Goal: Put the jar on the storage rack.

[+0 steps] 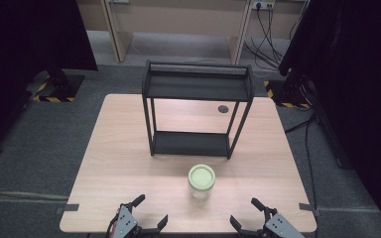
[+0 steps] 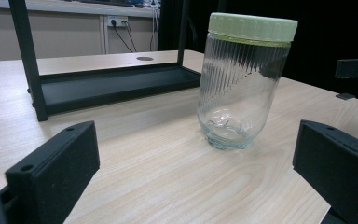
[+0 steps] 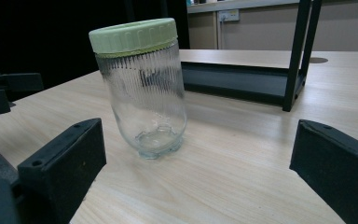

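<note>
a ribbed glass jar [image 1: 201, 184] with a pale green screw lid [image 1: 201, 175] is pictured upright on the wooden table [image 1: 129, 148], near its front edge and just in front of the black two-tier shelf [image 1: 198, 109], apart from it. the jar appears empty and is touched by nothing. the left gripper [image 1: 145, 214] and the right gripper [image 1: 248, 213] are held low at the table's near edge, one to each side of the jar, both with jaws spread wide and nothing between them.

the step in hand is judged to be a reach for the jar. it would be done well if one gripper were brought in level, with its jaws kept wide until the glass body sits between them, and closed on the ribbed wall below the lid rather than on the lid itself. smooth glass and a narrowed base suggest that the jar could slip or tip if nudged from one side, so a centred, gentle close is advised.

no brand, label or readable writing is seen on the jar, the lid or the shelf. a round grey cable port [image 1: 222, 108] is set in the tabletop behind the shelf.
</note>
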The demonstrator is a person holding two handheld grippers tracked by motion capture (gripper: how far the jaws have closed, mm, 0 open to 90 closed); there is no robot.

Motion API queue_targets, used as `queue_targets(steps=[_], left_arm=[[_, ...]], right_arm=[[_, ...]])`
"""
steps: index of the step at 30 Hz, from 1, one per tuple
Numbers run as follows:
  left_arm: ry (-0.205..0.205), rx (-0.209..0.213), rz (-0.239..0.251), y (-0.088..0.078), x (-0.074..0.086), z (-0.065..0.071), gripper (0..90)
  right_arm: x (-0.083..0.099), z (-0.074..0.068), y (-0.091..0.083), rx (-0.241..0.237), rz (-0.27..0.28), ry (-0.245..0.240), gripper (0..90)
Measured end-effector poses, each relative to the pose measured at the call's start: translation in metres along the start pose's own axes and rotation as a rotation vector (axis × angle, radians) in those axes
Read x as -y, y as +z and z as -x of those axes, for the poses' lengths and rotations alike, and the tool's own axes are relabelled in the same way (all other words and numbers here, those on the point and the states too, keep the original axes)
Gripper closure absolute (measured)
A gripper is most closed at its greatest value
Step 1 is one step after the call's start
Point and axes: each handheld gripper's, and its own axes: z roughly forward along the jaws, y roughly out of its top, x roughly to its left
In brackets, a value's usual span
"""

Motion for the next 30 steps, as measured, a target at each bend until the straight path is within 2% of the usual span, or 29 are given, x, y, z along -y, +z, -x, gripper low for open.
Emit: queue_targets(steps=[16, 30], left_arm=[[-0.001, 0.004, 0.000, 0.000, 0.000, 0.001, 0.0], [-0.004, 0.003, -0.001, 0.001, 0.001, 0.001, 0.0]], right_arm=[[0.002, -0.015, 0.018, -0.045, -0.031, -0.017, 3.6], [-0.003, -0.018, 0.028, -0.051, -0.032, -0.024, 3.6]])
